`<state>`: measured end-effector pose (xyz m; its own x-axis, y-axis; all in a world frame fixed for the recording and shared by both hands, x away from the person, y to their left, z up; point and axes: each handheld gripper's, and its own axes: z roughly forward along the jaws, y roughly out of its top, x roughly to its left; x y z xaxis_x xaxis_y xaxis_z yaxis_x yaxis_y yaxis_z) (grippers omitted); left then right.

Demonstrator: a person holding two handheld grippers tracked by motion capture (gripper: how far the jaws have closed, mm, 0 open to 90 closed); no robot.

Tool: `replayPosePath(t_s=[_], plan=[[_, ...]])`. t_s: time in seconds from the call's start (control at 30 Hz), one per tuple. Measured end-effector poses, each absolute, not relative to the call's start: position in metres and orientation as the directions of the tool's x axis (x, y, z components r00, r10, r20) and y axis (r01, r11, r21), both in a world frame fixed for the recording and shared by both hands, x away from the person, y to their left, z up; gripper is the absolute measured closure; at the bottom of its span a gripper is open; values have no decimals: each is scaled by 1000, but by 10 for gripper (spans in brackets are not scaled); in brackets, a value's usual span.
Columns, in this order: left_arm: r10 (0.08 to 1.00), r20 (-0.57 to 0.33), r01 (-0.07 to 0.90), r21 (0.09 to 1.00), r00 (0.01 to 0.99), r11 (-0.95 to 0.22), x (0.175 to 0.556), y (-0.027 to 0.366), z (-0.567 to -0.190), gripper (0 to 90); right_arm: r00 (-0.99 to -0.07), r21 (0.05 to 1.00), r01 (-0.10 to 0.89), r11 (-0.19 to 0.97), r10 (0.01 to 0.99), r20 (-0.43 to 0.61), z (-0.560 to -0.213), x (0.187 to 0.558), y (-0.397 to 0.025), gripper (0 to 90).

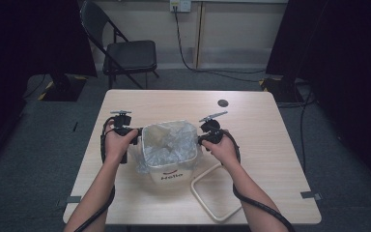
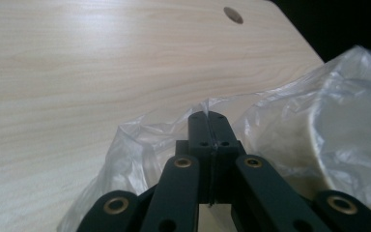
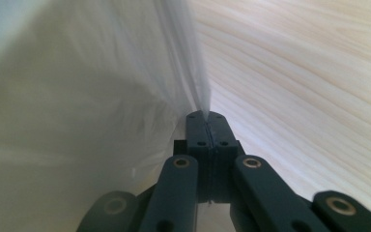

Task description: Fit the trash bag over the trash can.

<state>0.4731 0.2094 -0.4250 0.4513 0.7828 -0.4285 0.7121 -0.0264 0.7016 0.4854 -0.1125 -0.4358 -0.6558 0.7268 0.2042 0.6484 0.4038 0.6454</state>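
Note:
A white bin [image 1: 170, 175] marked "Hello" stands on the wooden table [image 1: 251, 111], lined with a clear plastic bag [image 1: 166, 140]. My left gripper [image 1: 136, 136] sits at the bin's left rim, shut on the edge of the plastic bag [image 2: 280, 121]; in the left gripper view the film comes out from between the closed jaws of my left gripper [image 2: 210, 116]. At the bin's right rim, my right gripper [image 1: 200, 139] is shut on the opposite bag edge. The stretched plastic bag [image 3: 87, 96] rises from the closed tips of my right gripper [image 3: 206, 115] in the right gripper view.
A cream rectangular ring frame [image 1: 212, 193] lies on the table to the right of the bin. A small dark round disc [image 1: 222, 103] sits near the far edge. A black folding chair [image 1: 125, 53] stands beyond the table.

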Motion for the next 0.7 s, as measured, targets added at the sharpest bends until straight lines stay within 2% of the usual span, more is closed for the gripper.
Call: replayPosePath(t_s=[0.07, 0.13, 0.3, 0.33, 0.37, 0.4, 0.43, 0.5, 0.57, 0.7], plan=[[784, -437, 710, 704, 441, -7, 467, 212, -425, 900, -659, 611, 648, 454, 737, 151, -444, 489, -112, 900], [792, -424, 706, 708, 438, -11, 463, 216, -425, 900, -651, 617, 665, 422, 732, 201, -448, 490, -113, 900], [796, -426, 709, 705, 429, -4, 457, 223, -430, 877, -669, 625, 638, 450, 726, 160, -442, 482, -117, 889], [797, -418, 694, 720, 436, -2, 455, 224, -428, 820, -676, 631, 633, 450, 718, 166, -441, 480, -119, 862], [801, -410, 678, 735, 436, 7, 453, 226, -426, 721, -673, 635, 634, 441, 719, 172, -438, 478, -122, 788], [801, -412, 677, 736, 435, 10, 450, 229, -422, 684, -664, 648, 630, 429, 730, 162, -435, 476, -126, 678], [804, -411, 673, 739, 430, 19, 446, 232, -418, 669, -655, 660, 624, 419, 740, 149, -431, 474, -130, 654], [810, -401, 654, 756, 428, 29, 439, 237, -410, 567, -644, 672, 627, 393, 747, 164, -425, 469, -138, 551], [820, -379, 640, 768, 428, 21, 431, 242, -403, 496, -644, 695, 605, 387, 752, 142, -417, 463, -146, 520], [832, -342, 615, 789, 436, 2, 414, 246, -389, 354, -632, 724, 576, 378, 768, 102, -401, 447, -159, 393]])
